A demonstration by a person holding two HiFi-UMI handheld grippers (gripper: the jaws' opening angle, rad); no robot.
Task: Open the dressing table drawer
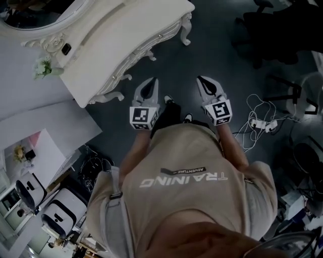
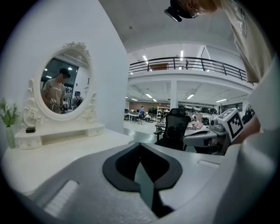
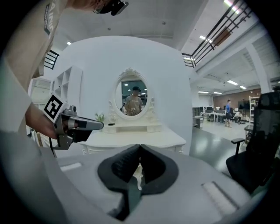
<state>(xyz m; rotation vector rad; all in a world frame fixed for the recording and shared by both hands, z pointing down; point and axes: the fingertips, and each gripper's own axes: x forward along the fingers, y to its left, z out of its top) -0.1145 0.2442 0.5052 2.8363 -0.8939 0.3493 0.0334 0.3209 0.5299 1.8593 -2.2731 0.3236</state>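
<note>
While held out ahead of the torso, pressed tip to tip and pinching nothing: left gripper (image 1: 150,80) fingers closed in its own view, same for right gripper (image 1: 202,79). Sit side by side, apart, marker cubes up, both aimed roughly toward the dressing table (image 1: 126,35). Shut probably for want of anything to grasp yet; reads as approach, not contact. Touching nothing, with only dark floor under both noses in head view.

Task thing: drawer (image 1: 141,54) in the table's front apron, just under the top, marked by small knobs (image 1: 160,36). Looks closed, flush with the carved front as far as visible. Lies ahead and left of the left gripper, near but not reached. No check possible from the gripper views, apron covered there by the grippers' own housings.

Further out: oval mirror (image 1: 30,15) at the table's back, small vase of greenery (image 1: 44,66) at one end of the top, well clear of the drawer, so no obstacle. Off right, cables (image 1: 260,121) on the floor and an office chair (image 3: 258,144), well apart from the likely path.

Judgement: task barely begun. Next calls for spreading one pair of fingers, closing on a knob, then pulling straight out, likely after a turn left given the table's slant across the view. Risk: slipping off a small knob, or tugging skewed and jamming the drawer.
</note>
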